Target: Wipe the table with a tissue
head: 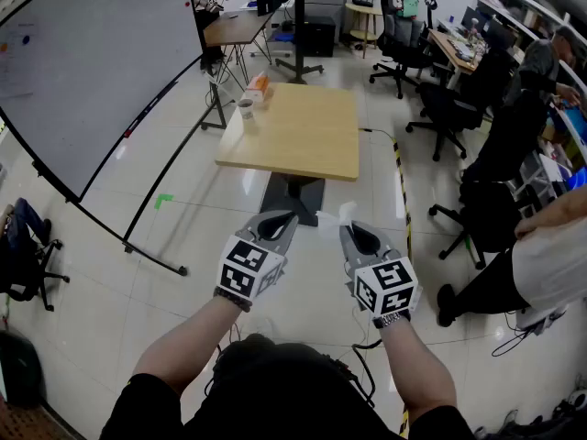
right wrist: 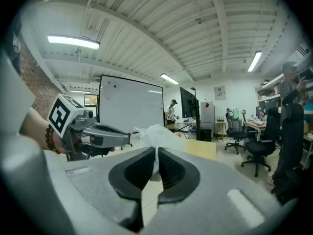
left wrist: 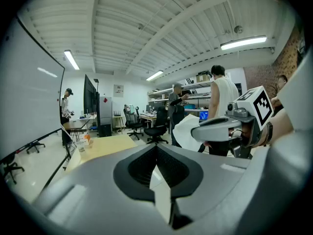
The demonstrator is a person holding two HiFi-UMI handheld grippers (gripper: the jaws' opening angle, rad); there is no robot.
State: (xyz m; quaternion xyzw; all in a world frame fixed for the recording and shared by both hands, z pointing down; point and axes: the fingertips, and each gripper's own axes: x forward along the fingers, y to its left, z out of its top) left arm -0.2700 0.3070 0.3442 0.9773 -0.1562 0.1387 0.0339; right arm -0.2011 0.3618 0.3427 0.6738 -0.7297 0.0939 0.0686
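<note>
Tissue held, bench (head: pixel 303 145) not yet reached.
My right gripper (head: pixel 347 232) clamped the tissue (head: pixel 332 216); the left gripper (head: pixel 286 218) was closed and empty. The bench lay straight ahead, well apart.

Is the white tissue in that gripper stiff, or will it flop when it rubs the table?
Probably floppy: the tissue bunches into soft crumples where the right gripper pinches it. It looks very light, so it should bend and drag flat on the table. Thin like that, it may tear if rubbed hard.
</note>
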